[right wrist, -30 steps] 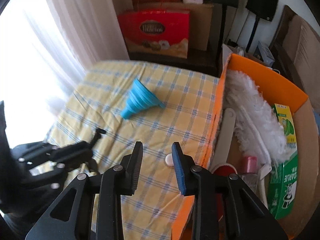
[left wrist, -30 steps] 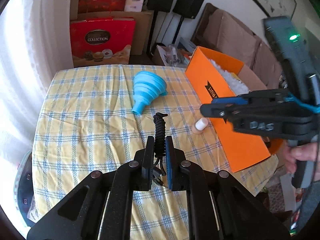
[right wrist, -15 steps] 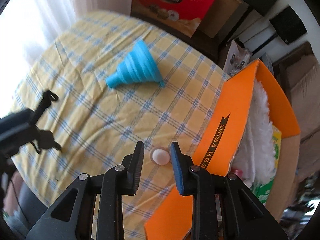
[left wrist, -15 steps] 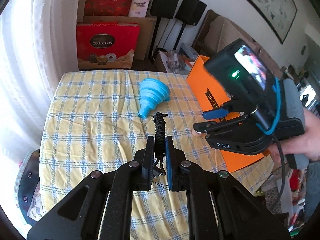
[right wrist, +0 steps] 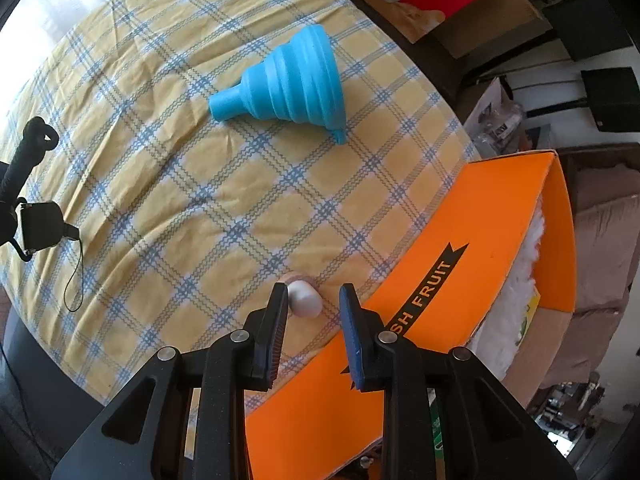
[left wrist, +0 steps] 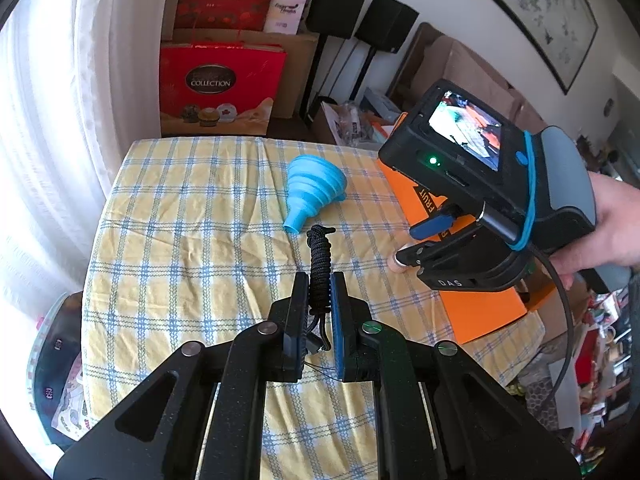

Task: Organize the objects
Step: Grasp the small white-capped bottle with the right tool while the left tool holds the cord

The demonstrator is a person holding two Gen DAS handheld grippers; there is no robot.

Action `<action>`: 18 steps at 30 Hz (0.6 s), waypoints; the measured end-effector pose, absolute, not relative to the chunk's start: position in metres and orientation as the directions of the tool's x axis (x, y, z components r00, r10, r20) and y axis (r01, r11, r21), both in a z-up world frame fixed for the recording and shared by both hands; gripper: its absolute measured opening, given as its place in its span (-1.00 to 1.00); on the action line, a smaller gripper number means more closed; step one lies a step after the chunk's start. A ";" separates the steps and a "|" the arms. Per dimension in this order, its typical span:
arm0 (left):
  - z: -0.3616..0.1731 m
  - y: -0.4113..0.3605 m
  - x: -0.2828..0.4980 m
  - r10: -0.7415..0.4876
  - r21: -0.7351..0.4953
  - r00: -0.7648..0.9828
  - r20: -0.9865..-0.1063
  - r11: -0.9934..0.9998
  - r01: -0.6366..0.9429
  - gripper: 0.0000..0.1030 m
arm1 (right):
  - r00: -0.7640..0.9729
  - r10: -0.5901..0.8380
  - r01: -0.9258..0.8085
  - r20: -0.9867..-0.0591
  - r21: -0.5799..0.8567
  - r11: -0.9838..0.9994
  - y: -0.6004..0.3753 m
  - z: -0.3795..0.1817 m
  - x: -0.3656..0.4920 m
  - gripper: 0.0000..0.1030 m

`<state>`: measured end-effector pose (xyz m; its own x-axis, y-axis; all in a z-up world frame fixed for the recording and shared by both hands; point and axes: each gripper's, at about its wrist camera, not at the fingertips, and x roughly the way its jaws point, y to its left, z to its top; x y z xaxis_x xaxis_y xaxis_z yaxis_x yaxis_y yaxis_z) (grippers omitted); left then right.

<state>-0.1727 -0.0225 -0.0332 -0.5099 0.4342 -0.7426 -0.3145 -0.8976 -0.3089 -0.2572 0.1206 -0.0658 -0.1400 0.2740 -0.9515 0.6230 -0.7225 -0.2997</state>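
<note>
While my left gripper (left wrist: 320,296) stays clamped on the black cord bundle (left wrist: 320,256) above the checked tablecloth (left wrist: 192,240), the blue funnel (right wrist: 292,84) lies on its side mid-table. My right gripper (right wrist: 314,304) points steeply down, jaws narrow and closing in, straddling the small white capsule (right wrist: 305,299) without gripping it, just beside the orange box (right wrist: 480,280).
</note>
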 end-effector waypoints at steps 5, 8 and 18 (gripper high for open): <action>-0.032 -0.023 -0.174 0.436 -0.310 -0.512 -0.740 -0.897 -0.314 -0.81 | -0.103 0.267 0.647 -0.958 -0.268 -0.714 0.122 -0.067 -0.261 -0.51; -0.032 -0.023 -0.174 0.438 -0.314 -0.511 -0.740 -0.896 -0.313 -0.81 | -0.083 0.252 0.651 -0.964 -0.244 -0.719 0.121 -0.067 -0.265 -0.52; -0.033 -0.026 -0.173 0.438 -0.320 -0.514 -0.738 -0.897 -0.306 -0.81 | -0.069 0.326 0.703 -0.943 -0.278 -0.654 0.110 -0.090 -0.263 -0.60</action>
